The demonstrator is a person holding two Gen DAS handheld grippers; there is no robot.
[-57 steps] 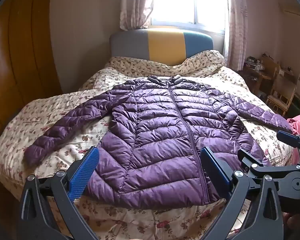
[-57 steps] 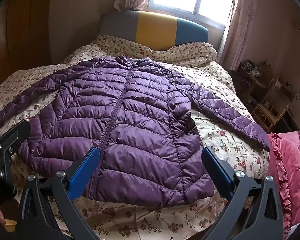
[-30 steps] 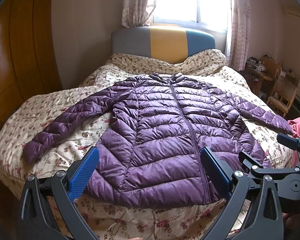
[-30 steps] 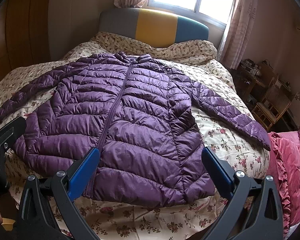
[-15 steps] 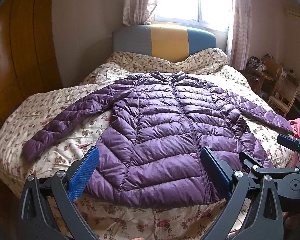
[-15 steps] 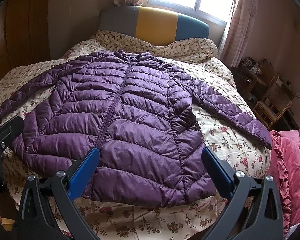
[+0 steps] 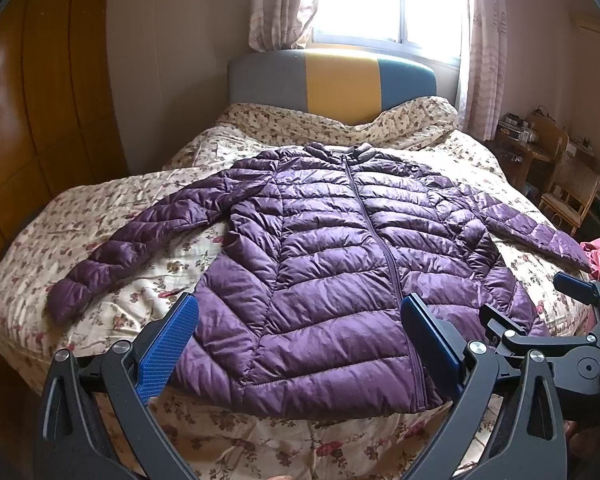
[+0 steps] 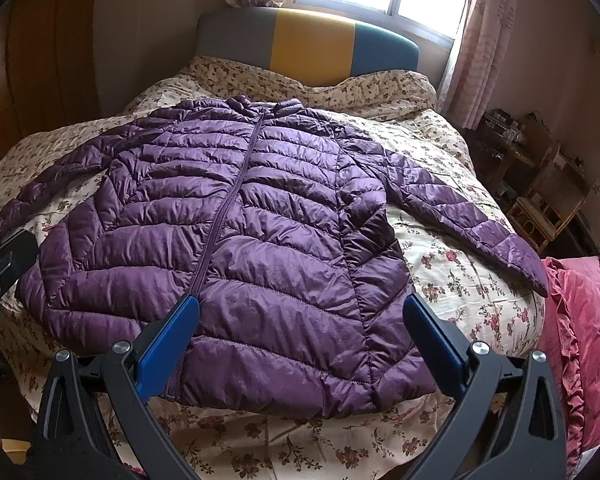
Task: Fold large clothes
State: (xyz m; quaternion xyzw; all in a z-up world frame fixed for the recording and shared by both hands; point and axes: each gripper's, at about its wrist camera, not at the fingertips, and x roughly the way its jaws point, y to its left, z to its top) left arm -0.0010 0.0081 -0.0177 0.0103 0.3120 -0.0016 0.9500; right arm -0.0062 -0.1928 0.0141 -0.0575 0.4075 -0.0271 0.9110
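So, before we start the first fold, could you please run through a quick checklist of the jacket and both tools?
1. Purple jacket lies flat, front up on the floral bedspread: ok.
2. Zipper closed: ok.
3. Both sleeves spread outward, left sleeve, right sleeve: ok.
4. Left tool open, holding nothing: ok.
5. Right tool open, holding nothing: ok.
6. Hem within reach: cannot tell.
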